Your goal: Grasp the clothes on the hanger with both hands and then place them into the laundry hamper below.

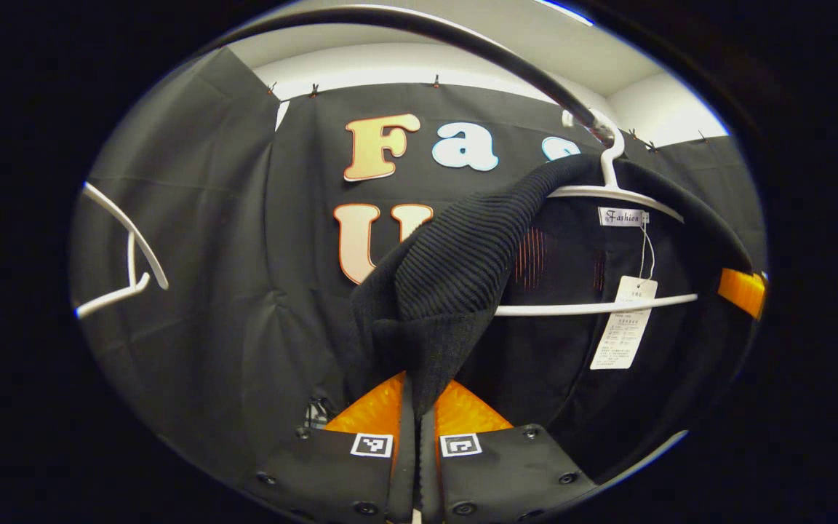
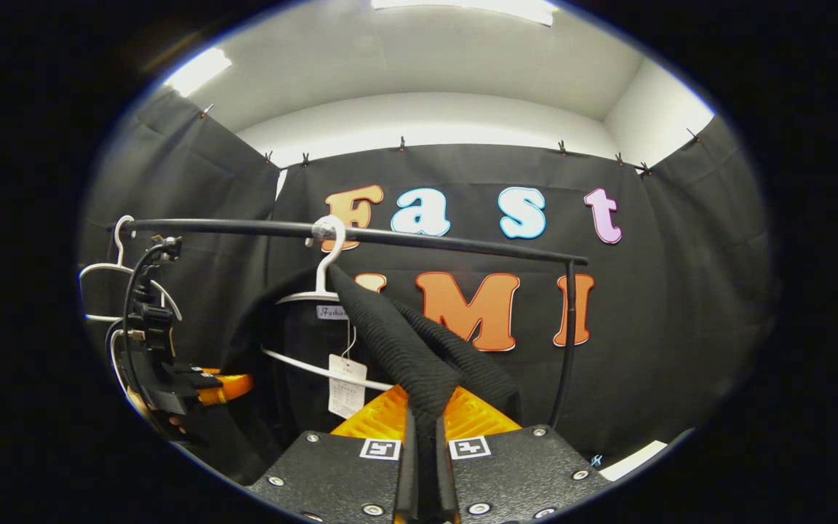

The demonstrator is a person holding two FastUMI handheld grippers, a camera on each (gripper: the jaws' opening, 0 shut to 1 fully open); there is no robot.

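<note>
black knit garment (image 1: 448,291) hung on white hanger (image 1: 612,193) under rail (image 2: 361,234). left tongs (image 1: 417,407) clamped on one ribbed edge, right tongs (image 2: 425,418) clamped on other edge. grasp judged done; garment not yet slipped off hanger, hamper drop left.

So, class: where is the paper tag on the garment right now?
In the left gripper view the tag hangs right of centre, on a string from the collar label, across the white hanger's lower bar. In the right gripper view it hangs left of the pinched black knit.
</note>
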